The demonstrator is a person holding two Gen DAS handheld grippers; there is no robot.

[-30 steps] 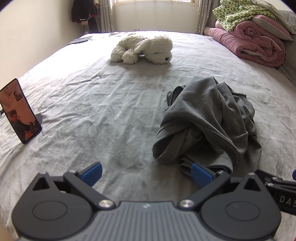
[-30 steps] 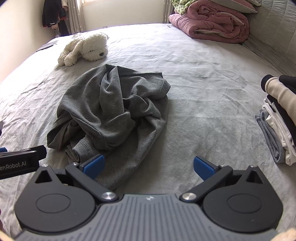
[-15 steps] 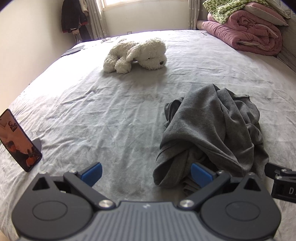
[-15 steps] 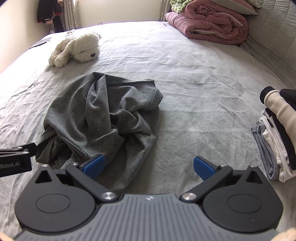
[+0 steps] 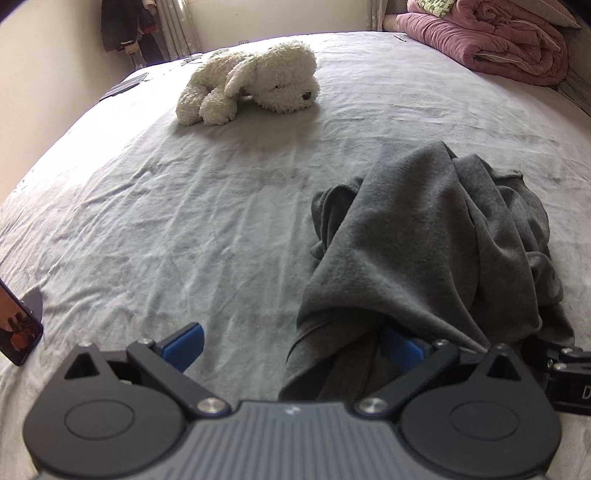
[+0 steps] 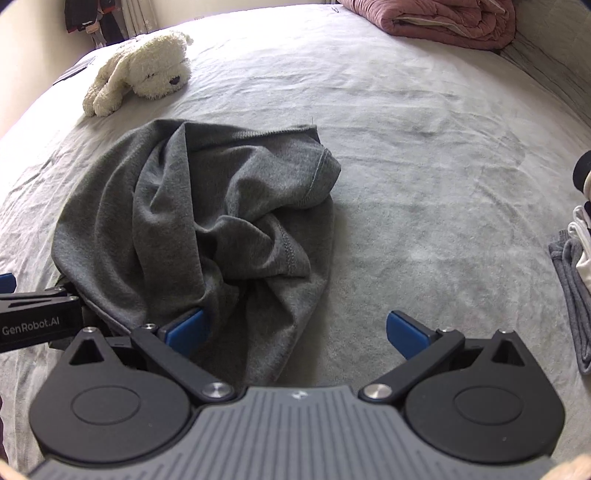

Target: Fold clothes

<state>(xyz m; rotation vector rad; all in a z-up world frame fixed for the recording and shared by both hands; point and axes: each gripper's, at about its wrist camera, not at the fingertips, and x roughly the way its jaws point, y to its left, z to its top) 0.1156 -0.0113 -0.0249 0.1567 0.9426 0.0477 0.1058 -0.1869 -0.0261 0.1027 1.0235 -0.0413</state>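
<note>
Left wrist view: crumpled grey garment (image 5: pixel 424 258) heaped mid-bed (image 5: pixel 184 221) | left gripper (image 5: pixel 291 341) and right gripper (image 6: pixel 295 328) both spread wide, nosing into its near edge | advice: pinch one hem layer, not the bunch.

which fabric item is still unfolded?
The grey garment, crumpled in a heap mid-bed between both open grippers. The stack of clothes at the right edge is folded, and the pink quilt is rolled at the far end.

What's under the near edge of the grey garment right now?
The grey garment drapes over one blue pad of the left gripper; the bedsheet lies beneath. Anything else under the heap is covered.
</note>
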